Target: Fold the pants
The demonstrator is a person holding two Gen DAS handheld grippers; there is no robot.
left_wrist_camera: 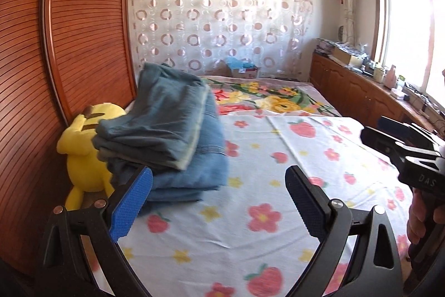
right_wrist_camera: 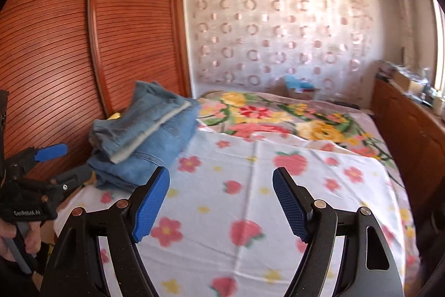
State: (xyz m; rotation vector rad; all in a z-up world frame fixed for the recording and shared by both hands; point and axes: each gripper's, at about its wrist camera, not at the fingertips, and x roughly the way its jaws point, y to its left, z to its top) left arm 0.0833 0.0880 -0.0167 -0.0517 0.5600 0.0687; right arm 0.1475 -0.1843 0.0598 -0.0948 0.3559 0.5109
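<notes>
Folded blue denim pants lie stacked in a pile at the left side of the bed, against the wardrobe; the same pants show up in the right wrist view at left of centre. My left gripper is open over the flowered sheet, its left pad just in front of the pile's lower corner, nothing between its pads. My right gripper is open too, above bare sheet to the right of the pile. Each gripper also appears in the other's view: the right gripper at the right edge, the left gripper at the left edge.
A white sheet printed with strawberries and flowers covers the near bed; a floral blanket lies beyond. A yellow plush toy sits behind the pile against the brown slatted wardrobe. A cluttered wooden cabinet runs along the right under the window.
</notes>
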